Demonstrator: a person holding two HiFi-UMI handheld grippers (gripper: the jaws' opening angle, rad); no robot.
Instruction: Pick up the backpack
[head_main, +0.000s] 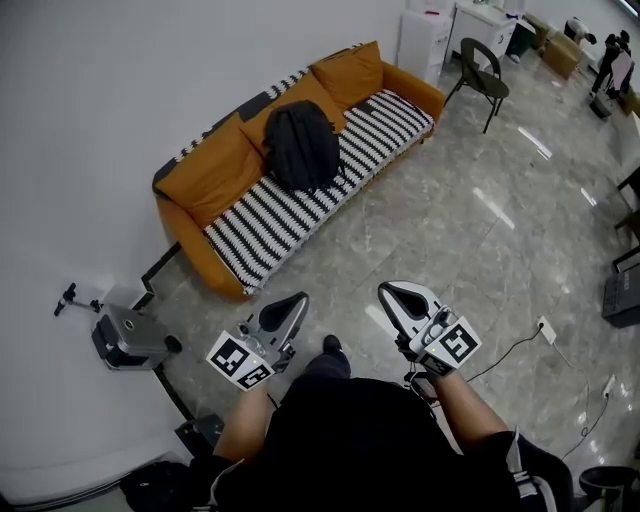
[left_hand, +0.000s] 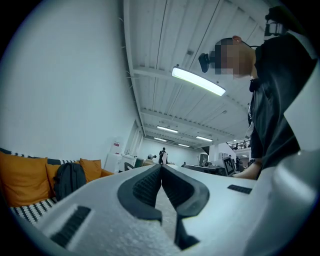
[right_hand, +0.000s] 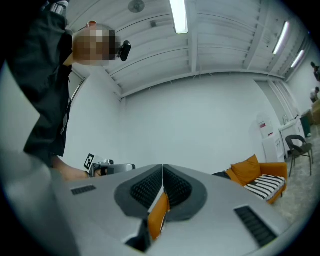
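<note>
A black backpack stands upright on the orange sofa, leaning against its back cushions; it shows small at the far left in the left gripper view too, backpack. Both grippers are held low in front of the person, well short of the sofa, over the marble floor. My left gripper is shut with nothing between its jaws, which meet tip to tip. My right gripper is shut and empty as well; it points at the white wall, with the sofa's end at its right.
The sofa carries a black-and-white striped cover and orange cushions. A grey machine sits on the floor by the wall at the left. A black folding chair stands beyond the sofa's far end. A power strip with cable lies right.
</note>
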